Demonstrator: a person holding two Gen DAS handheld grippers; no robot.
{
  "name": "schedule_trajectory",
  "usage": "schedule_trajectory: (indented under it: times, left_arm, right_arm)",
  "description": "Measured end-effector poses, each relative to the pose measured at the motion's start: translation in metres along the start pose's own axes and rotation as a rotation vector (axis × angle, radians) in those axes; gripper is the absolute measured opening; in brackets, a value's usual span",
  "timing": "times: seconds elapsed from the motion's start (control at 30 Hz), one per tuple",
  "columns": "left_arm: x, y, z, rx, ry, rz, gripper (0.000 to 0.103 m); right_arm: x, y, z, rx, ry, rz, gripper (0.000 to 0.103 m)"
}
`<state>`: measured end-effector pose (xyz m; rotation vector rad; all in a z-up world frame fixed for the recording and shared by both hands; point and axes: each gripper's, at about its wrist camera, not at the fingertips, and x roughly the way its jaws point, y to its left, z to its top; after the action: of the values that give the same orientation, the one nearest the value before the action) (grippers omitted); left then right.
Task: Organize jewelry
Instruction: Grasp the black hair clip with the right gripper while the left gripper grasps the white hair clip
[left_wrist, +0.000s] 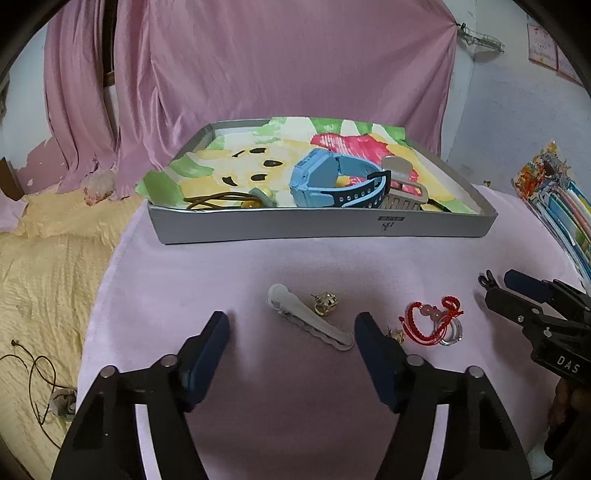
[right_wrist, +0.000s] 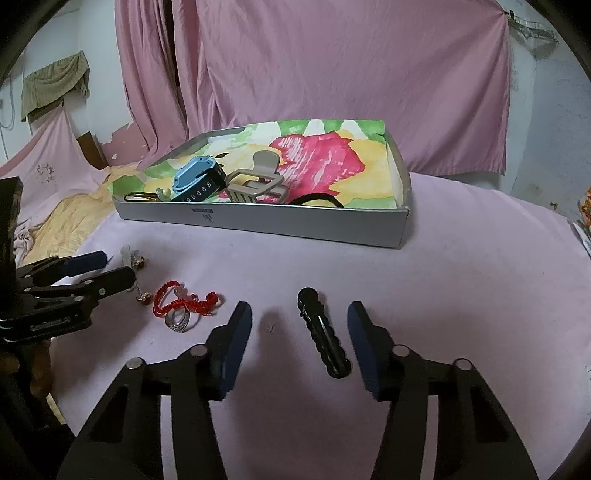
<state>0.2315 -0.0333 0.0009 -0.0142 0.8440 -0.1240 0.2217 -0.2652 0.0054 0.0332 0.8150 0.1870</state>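
From the left wrist view, the left claw (left_wrist: 291, 328) hangs low over the pink-covered worktop (left_wrist: 221, 280) with its fingers wide apart and nothing between them. The white hair clip (left_wrist: 308, 321) lies slantwise in the gap ahead, a small gold earring (left_wrist: 325, 302) touching its far side — the spread looks set to straddle the clip. Just to the right lie the red cord bracelet (left_wrist: 432, 321) and a silver ring (left_wrist: 452, 334) against it. Beyond, the shallow grey tray (left_wrist: 321, 227) with its bright floral lining already holds a blue watch (left_wrist: 332, 181), a beige claw clip (left_wrist: 404, 188) and a brown cord piece at its near left corner, so it is probably where pieces are gathered.

From the right wrist view, the right claw (right_wrist: 299, 332) is likewise spread and empty, low over the cloth. The black hair clip (right_wrist: 321, 332) lies lengthwise between the fingers, nearer the right one — lined up for a pinch across its narrow body. The bracelet, ring and earrings sit left, between the two tools.
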Motion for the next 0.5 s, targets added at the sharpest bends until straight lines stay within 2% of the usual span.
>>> schedule_trajectory:
  times: [0.23, 0.33, 0.5]
  left_arm:
    - [0.0053, -0.0084, 0.0017, 0.029, 0.01, 0.022, 0.058]
    - [0.0048, -0.0091, 0.0015, 0.031, 0.007, 0.021, 0.054]
    - [0.0048, -0.0105, 0.0011, 0.037, 0.001, 0.016, 0.048]
  right_arm:
    - [0.0044, 0.0013, 0.0022, -0.005, 0.006, 0.01, 0.046]
    - [0.0072, 0.003, 0.0031, -0.011, 0.016, 0.009, 0.036]
    - [0.0091, 0.0036, 0.0035, -0.013, 0.021, 0.005, 0.031]
